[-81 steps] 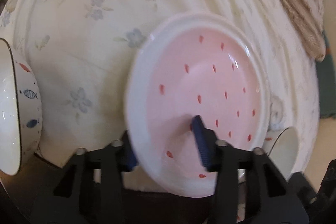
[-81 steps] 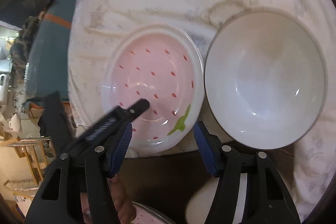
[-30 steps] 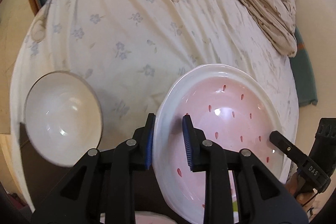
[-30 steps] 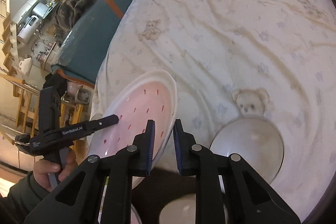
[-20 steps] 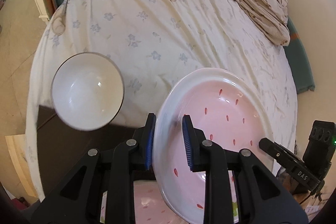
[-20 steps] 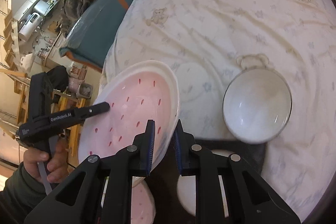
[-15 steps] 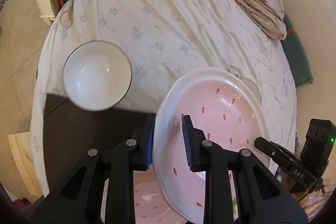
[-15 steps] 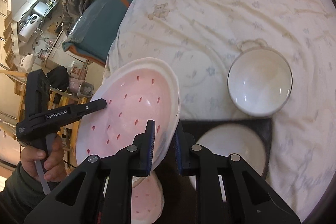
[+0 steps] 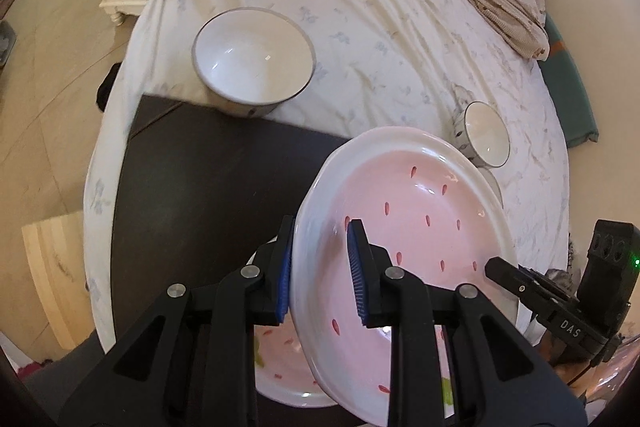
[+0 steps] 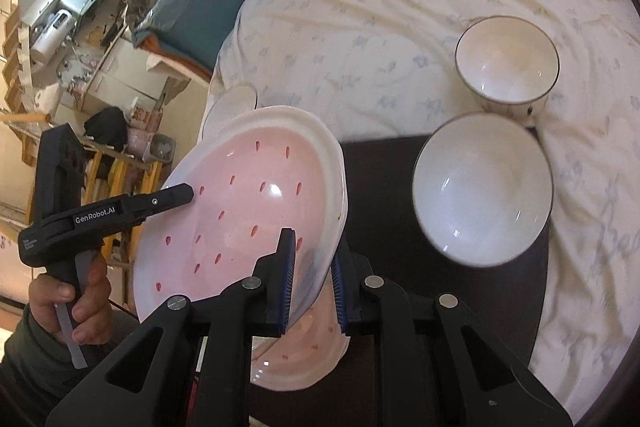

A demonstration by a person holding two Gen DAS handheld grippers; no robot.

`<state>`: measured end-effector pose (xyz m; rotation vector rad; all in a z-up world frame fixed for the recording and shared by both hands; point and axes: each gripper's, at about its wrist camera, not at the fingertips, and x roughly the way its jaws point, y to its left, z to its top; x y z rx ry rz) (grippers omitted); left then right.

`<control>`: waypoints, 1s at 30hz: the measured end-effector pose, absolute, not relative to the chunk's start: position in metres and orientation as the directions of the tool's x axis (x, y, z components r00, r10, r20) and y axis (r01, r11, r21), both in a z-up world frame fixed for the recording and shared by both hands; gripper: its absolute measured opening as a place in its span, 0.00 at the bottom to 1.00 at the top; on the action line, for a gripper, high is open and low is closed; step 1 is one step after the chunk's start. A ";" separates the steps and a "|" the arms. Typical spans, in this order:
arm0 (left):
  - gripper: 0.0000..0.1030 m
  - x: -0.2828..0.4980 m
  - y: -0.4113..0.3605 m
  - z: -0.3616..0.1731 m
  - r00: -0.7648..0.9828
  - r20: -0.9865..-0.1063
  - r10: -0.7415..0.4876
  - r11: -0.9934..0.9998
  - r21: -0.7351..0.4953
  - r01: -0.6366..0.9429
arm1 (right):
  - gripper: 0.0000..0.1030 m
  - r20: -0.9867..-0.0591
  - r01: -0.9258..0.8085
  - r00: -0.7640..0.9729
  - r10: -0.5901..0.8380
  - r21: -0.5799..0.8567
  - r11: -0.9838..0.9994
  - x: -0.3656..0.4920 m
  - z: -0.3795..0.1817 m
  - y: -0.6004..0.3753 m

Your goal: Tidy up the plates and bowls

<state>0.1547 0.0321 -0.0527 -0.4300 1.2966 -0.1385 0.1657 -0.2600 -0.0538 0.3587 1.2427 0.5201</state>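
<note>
Plate tilted, rim pinched by both hand-held grippers.

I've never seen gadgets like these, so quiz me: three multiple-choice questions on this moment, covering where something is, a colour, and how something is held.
1. Where is the second pink plate?
A) inside a bowl
B) on the dark mat, under the lifted plate
C) on the floor

2. What colour are the gripper pads?
A) blue
B) yellow
C) green

3. How is the lifted plate held?
A) lying untouched
B) by one gripper only
C) left gripper and right gripper each clamp its rim

Key: B, it peeks out beneath the lifted plate; A, blue strips line the fingers; C, each wrist view shows jaws closed on the rim.
</note>
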 end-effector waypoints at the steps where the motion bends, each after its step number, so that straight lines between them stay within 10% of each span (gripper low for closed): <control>1: 0.20 0.152 0.034 -0.054 0.274 -0.901 -0.337 0.913 -0.384 -0.141 | 0.19 -0.799 -0.178 0.229 0.556 0.527 0.831 0.162 -0.055 -0.258; 30: 0.20 0.119 0.033 -0.095 0.176 -0.948 -0.264 0.954 -0.284 -0.099 | 0.19 -0.869 -0.167 0.107 0.482 0.463 0.871 0.111 -0.104 -0.235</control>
